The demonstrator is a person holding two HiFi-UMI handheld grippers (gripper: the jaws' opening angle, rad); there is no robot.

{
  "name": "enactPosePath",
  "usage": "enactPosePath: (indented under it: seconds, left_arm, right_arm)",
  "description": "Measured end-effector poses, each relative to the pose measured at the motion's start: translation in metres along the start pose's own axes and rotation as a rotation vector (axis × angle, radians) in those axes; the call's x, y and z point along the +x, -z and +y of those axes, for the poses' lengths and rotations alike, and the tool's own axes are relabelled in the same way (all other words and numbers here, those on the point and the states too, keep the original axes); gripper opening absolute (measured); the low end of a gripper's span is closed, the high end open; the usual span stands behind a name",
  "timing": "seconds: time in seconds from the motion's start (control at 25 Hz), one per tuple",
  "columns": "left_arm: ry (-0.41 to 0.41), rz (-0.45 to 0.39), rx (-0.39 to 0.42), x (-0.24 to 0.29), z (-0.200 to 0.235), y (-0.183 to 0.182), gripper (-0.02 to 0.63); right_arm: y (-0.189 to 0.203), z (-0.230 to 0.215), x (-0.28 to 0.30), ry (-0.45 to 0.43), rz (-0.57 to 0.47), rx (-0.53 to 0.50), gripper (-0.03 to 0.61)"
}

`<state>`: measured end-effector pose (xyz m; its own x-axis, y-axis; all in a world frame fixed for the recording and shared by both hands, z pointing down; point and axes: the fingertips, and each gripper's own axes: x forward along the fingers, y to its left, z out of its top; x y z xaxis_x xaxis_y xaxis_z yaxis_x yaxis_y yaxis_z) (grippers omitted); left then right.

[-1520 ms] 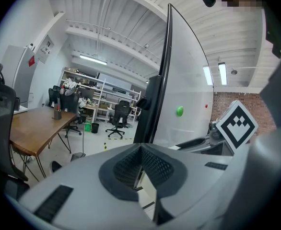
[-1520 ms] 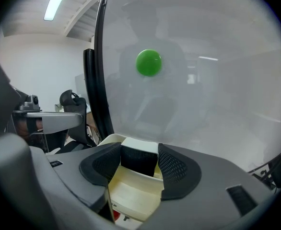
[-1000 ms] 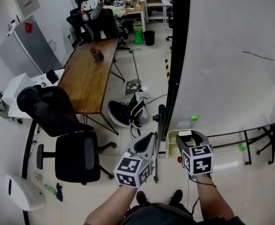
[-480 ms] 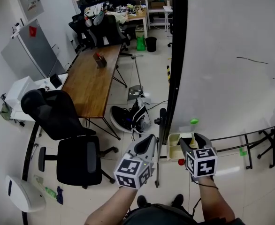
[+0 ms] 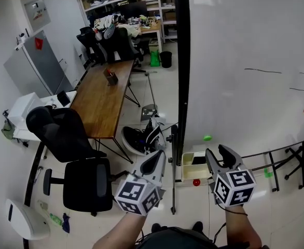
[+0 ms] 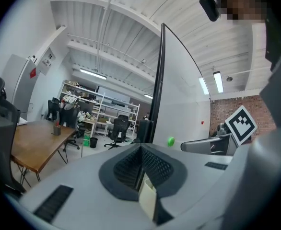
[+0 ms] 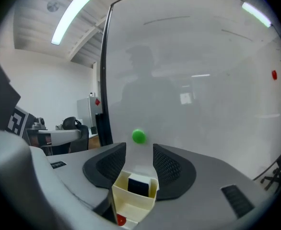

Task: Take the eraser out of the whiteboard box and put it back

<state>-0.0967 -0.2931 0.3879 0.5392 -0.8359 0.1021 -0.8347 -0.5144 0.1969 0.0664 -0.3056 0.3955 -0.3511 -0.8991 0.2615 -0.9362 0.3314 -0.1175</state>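
Open right claw (image 7: 139, 150) hovering before the whiteboard box (image 7: 131, 206)
Its jaws are standing apart, having just been closing, with nothing pinched; the dark eraser (image 7: 138, 186) is sitting inside the box, showing low through their gap. The left claw (image 6: 141, 150) is holding its jaws together.

A cream open-topped plastic box (image 5: 186, 166) is hanging at the lower left corner of the white whiteboard (image 5: 245, 61) (a black block eraser (image 5: 198, 160) is lying inside). A green round magnet (image 5: 207, 138) is sitting on the board just above. A brown wooden surface (image 5: 102, 97) is standing well left, a black office chair (image 5: 87, 178) before it.
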Motion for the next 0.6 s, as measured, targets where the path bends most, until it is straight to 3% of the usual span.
enactPosePath:
  seconds: [0.12,0.28,0.48,0.6]
  left_arm:
    - [0.006,-0.052,0.020,-0.015,-0.020,-0.027,0.028]
    - [0.005,-0.092,0.042,-0.032,-0.041,-0.054,0.028]
    - [-0.003,-0.119,0.048,-0.048,-0.060,-0.065,0.028]
    - [-0.009,-0.128,0.051,-0.056,-0.068,-0.066,0.028]
  right_arm:
    - [-0.032,0.005,-0.028,-0.023,-0.075,-0.004,0.206]
    - [-0.061,0.009,-0.059,-0.042,-0.154,-0.011,0.127]
    - [-0.073,0.009,-0.088,-0.061,-0.201,-0.018,0.036]
    - [-0.075,0.013,-0.099,-0.081,-0.206,-0.017,0.028]
